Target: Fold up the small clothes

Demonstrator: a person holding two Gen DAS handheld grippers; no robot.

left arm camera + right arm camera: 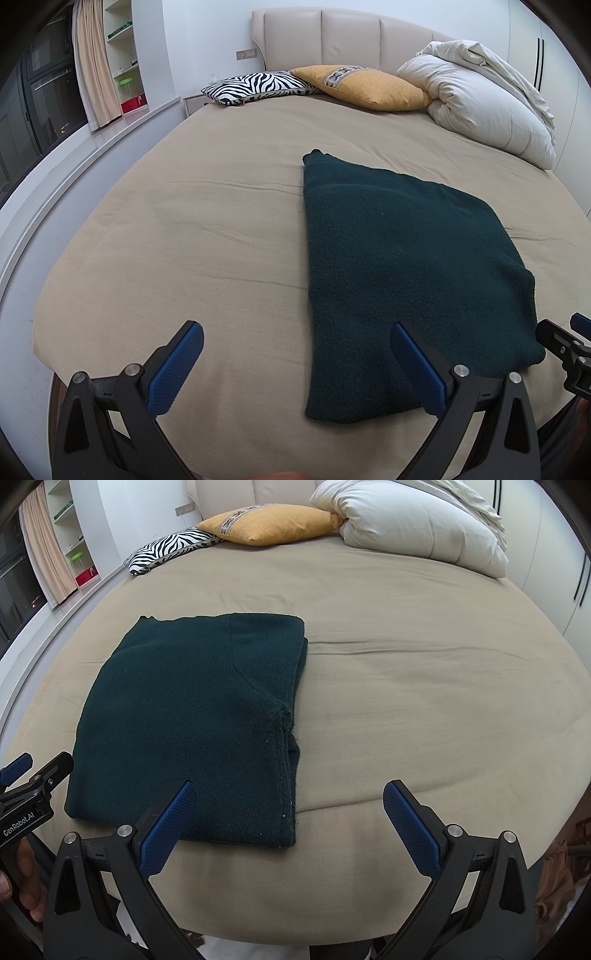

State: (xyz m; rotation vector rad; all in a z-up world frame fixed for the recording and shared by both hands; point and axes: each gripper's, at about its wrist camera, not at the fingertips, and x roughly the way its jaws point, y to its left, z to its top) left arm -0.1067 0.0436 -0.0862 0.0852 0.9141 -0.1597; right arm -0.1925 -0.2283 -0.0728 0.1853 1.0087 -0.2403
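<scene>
While both claws hang above the near edge of the bed, the dark green knitted sweater (402,266) lies folded into a flat rectangle on the beige bed sheet (207,229), close to the near edge. In the left wrist view it sits right of centre; in the right wrist view the same sweater (192,723) sits left of centre, with its stacked layers showing along its right side.

The left gripper (295,365), black-framed with blue textured pads, has its jaws spread wide and pinches nothing. Its right fingertip appears over the near part of the sweater, while its left one is over bare sheet; whether it touches the fabric cannot be told. The right gripper (286,821) is likewise spread wide with nothing between its pads; its left fingertip overlaps the sweater's near edge in the picture, and its right one is over bare sheet. Each claw peeks into the other's view at the frame's side.

At the far end of the bed, against the padded beige headboard (343,37), lie a zebra-striped cushion (255,86), a mustard yellow cushion (365,88) and, to the right, a bunched white duvet (480,96). A pale curtain (92,62) hangs at far left beside white shelves (122,44).
</scene>
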